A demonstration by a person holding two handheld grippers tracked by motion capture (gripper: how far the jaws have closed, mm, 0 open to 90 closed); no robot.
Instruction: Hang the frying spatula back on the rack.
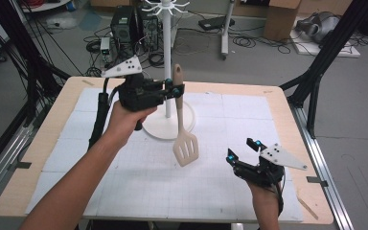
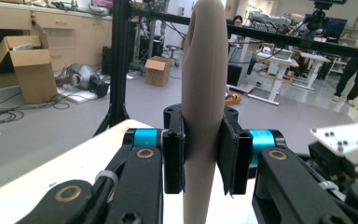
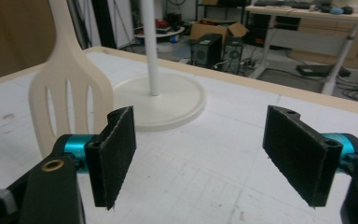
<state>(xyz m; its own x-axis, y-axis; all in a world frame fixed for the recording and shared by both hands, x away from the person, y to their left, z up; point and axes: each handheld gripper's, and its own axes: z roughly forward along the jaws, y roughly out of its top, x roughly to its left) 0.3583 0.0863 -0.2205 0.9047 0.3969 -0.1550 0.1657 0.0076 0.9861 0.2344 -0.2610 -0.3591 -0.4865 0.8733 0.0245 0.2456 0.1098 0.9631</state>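
Observation:
A beige slotted spatula hangs upright above the table, blade down, in front of a white hook stand. My left gripper is shut on its handle near the top; the pads press it from both sides. The blade also appears at the left in the right gripper view. My right gripper is at the front right of the table, open, with nothing between its pads, to the right of the blade and apart from it.
The stand's round base sits on the white gridded mat near the middle back. Black frame legs rise at the right of the table. Boxes, cables and computers lie on the floor behind.

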